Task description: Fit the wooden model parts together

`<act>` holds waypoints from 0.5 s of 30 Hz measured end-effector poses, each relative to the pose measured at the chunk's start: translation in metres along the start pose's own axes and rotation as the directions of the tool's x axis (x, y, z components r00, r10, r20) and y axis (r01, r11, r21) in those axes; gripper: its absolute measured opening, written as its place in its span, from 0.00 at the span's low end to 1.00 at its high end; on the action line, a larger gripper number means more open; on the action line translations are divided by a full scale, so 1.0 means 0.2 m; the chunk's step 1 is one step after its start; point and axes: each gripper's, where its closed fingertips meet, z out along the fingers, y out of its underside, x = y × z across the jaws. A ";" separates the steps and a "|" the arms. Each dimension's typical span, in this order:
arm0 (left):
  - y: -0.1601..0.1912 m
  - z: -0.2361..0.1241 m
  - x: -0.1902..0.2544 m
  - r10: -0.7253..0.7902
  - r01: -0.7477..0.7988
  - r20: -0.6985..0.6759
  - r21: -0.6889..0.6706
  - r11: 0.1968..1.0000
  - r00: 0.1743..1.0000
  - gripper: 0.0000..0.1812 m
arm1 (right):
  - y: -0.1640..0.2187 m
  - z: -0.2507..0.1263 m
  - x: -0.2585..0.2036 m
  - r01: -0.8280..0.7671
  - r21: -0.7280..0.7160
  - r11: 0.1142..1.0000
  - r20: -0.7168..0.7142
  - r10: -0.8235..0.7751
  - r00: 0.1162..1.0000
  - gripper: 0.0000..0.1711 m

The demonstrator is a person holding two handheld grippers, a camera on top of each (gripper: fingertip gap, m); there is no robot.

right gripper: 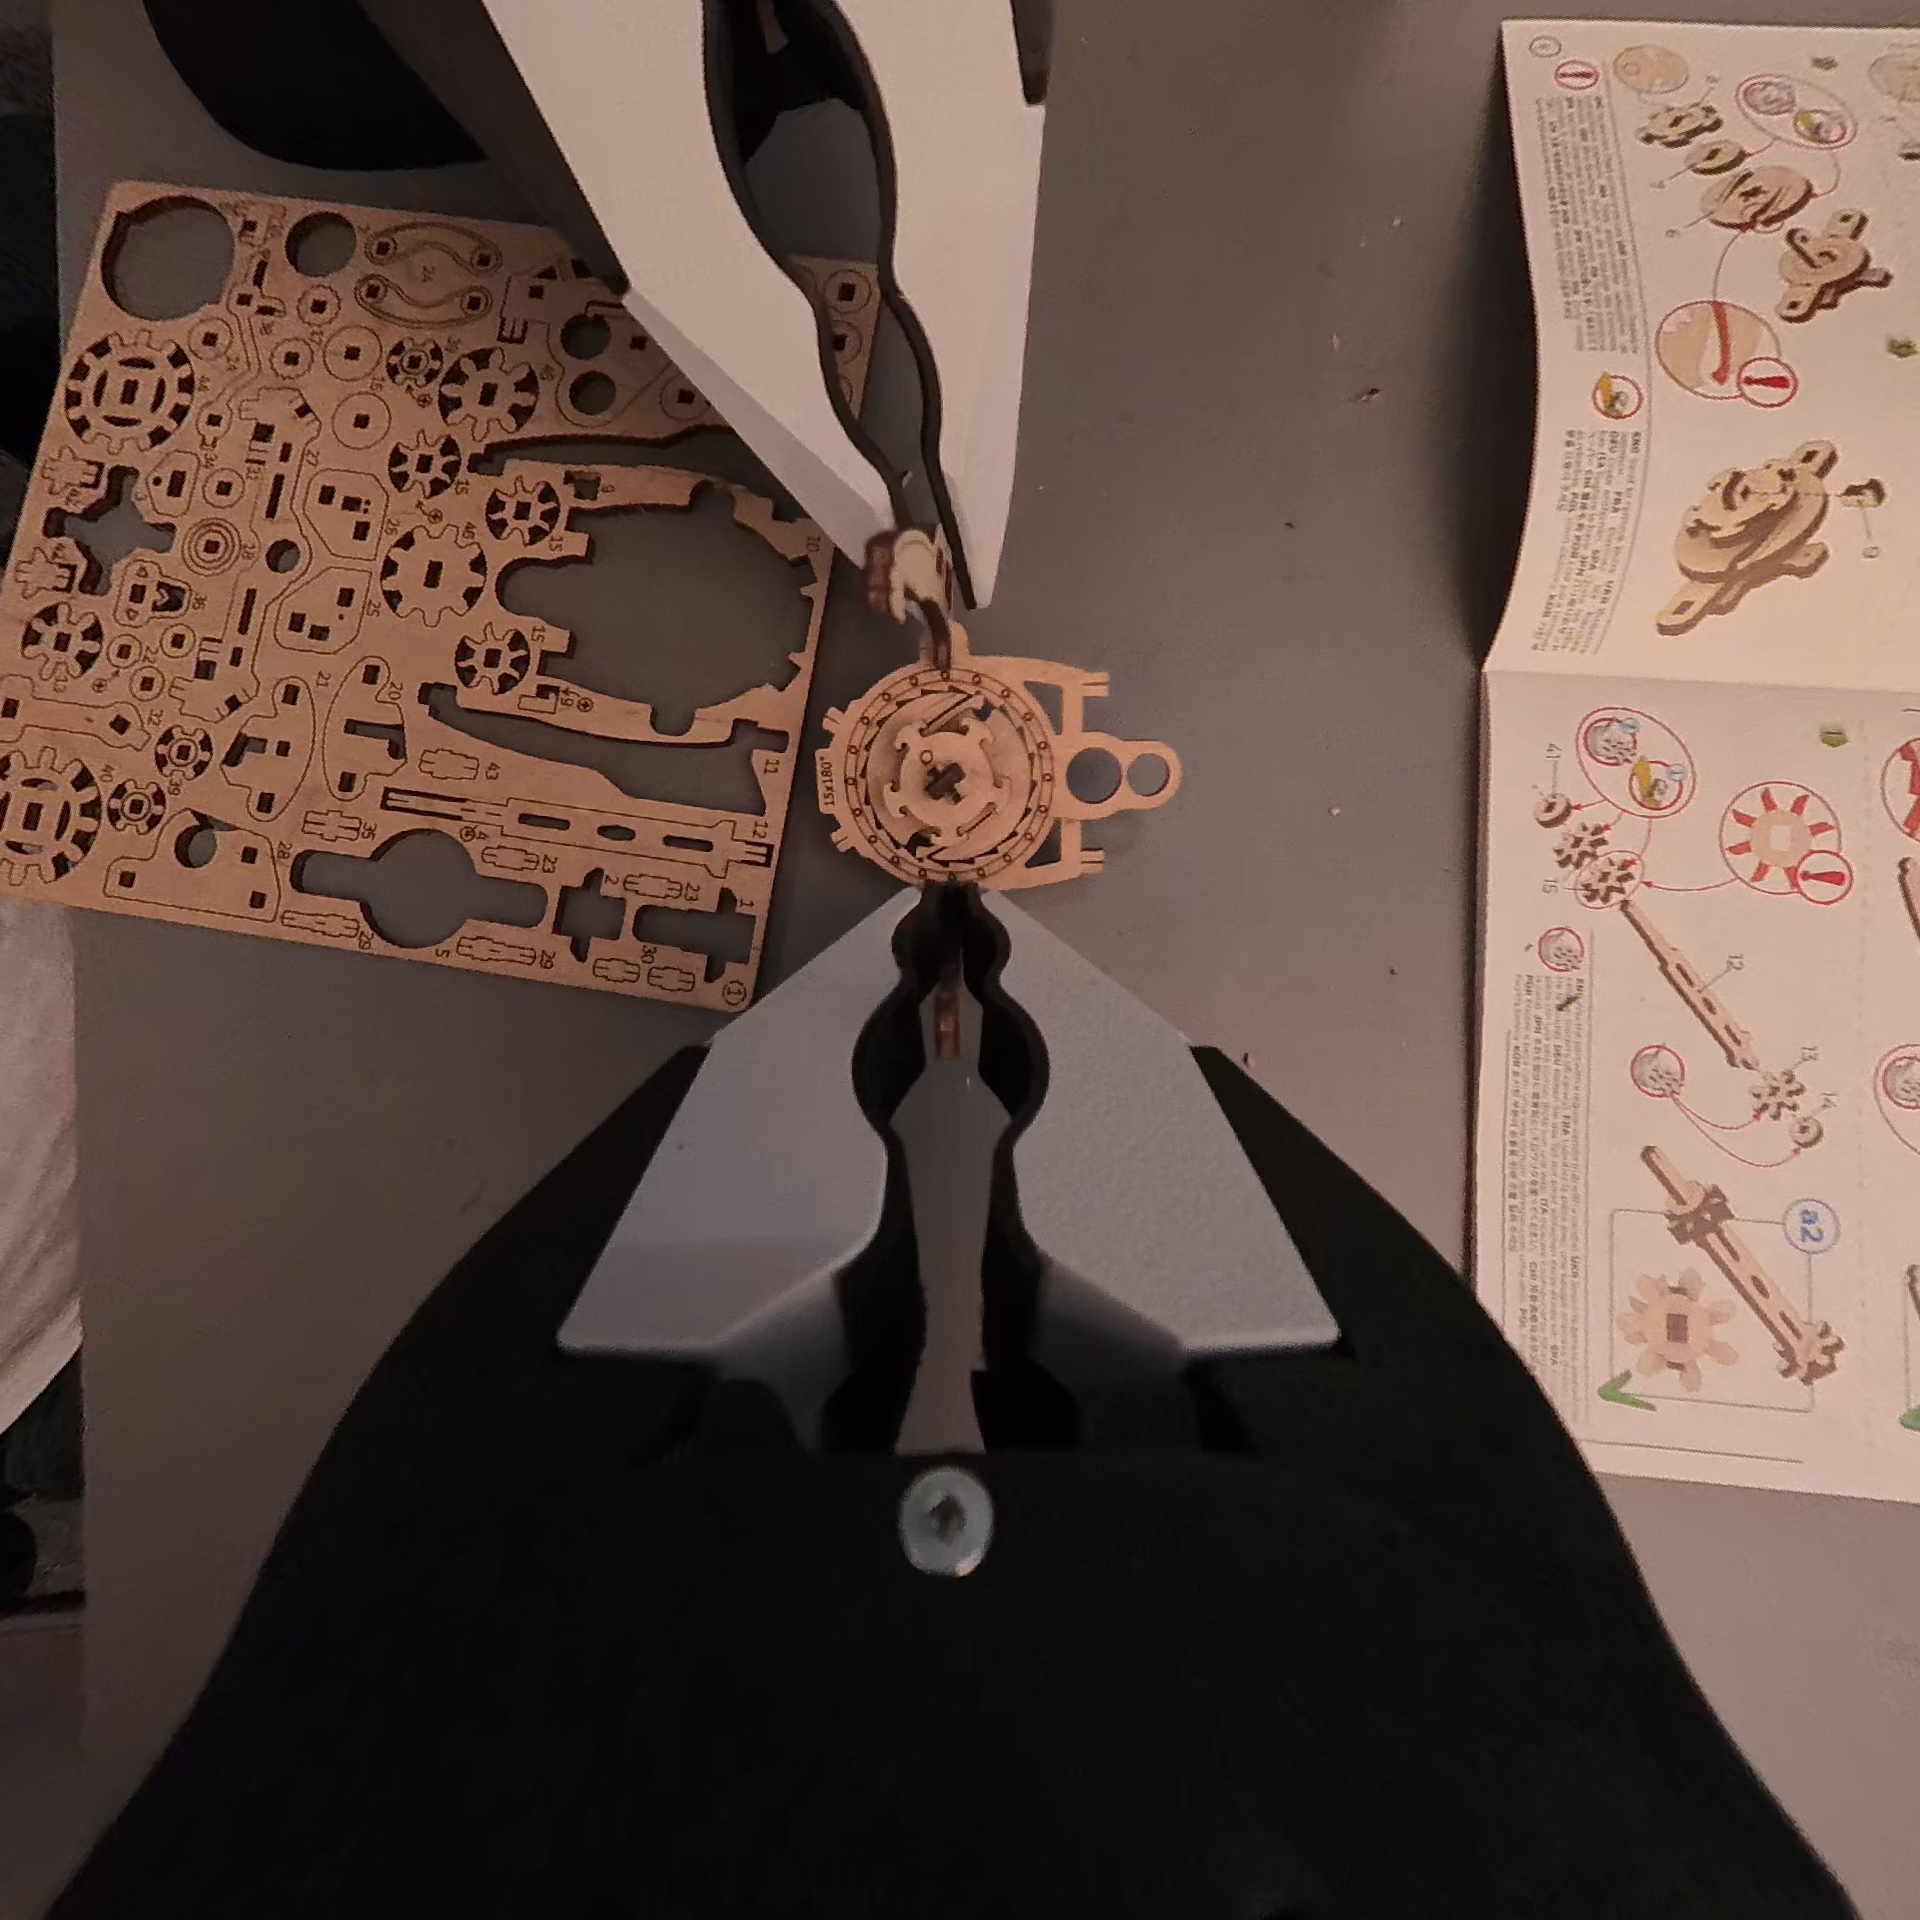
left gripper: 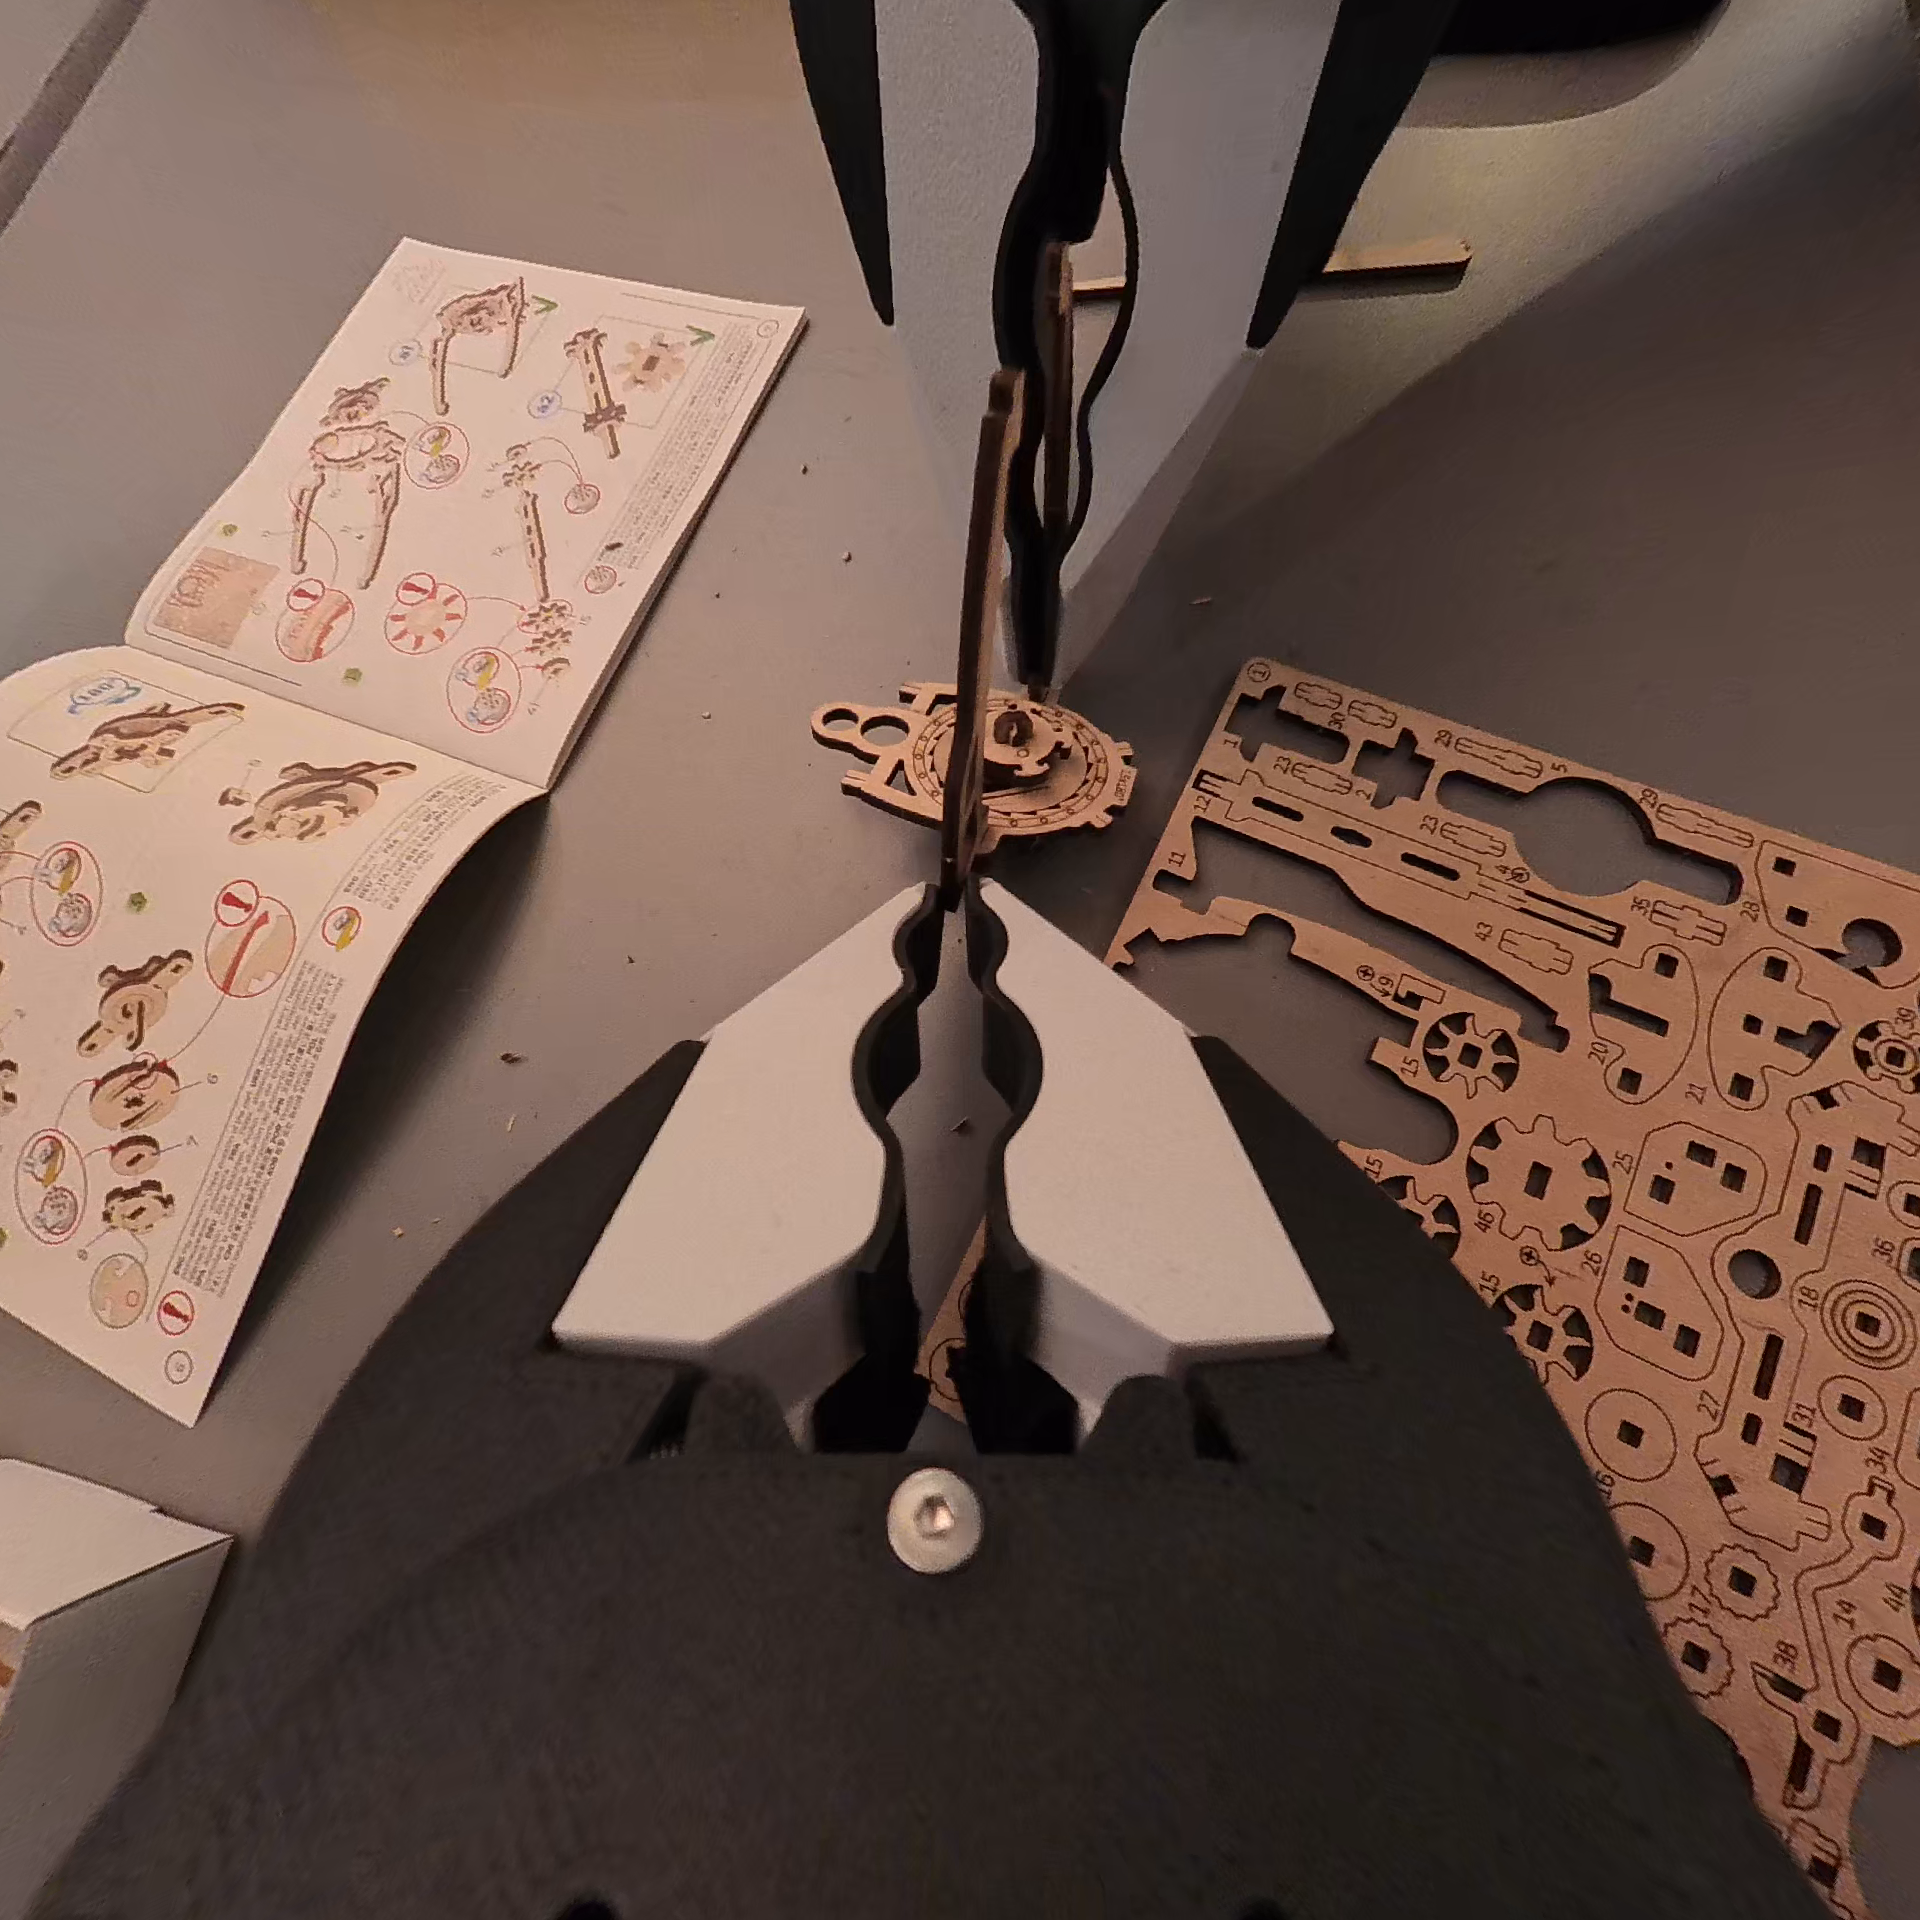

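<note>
Wooden model assembly [right gripper: 982, 779], a round geared disc with a looped tab, lies flat on the grey table [left gripper: 1455, 499] between our two grippers. Left gripper [left gripper: 956, 899] has its jaws together, clamped on a thin wooden strip [left gripper: 982, 623] standing on edge over the disc. Right gripper [right gripper: 945, 935] jaws are likewise pinched together on a small wooden piece [right gripper: 945, 1013]. Punched plywood parts sheet [left gripper: 1558, 1091] sits just beside the assembly; open instruction booklet [left gripper: 343, 675] lies on the other side.

A grey table [left gripper: 1455, 540] carries everything. Left of the fingers lies an open instruction booklet [left gripper: 343, 727]; right, a laser-cut plywood sheet [left gripper: 1621, 1143]; ahead, a round wooden assembly [left gripper: 1039, 774].
</note>
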 end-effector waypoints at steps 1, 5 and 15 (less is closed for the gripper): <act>0.00 0.00 0.00 0.003 -0.003 0.002 0.001 1.000 1.000 0.01 | 0.00 0.00 0.00 0.002 -0.015 1.000 -0.001 -0.002 1.000 0.00; 0.00 0.00 0.00 0.005 -0.005 0.003 -0.003 1.000 1.000 0.01 | 0.01 0.00 0.00 0.026 -0.103 0.994 0.008 -0.025 1.000 0.00; 0.00 0.00 0.00 0.005 -0.005 0.008 -0.005 1.000 1.000 0.01 | 0.01 0.00 -0.01 -0.011 -0.096 0.995 0.023 0.014 1.000 0.00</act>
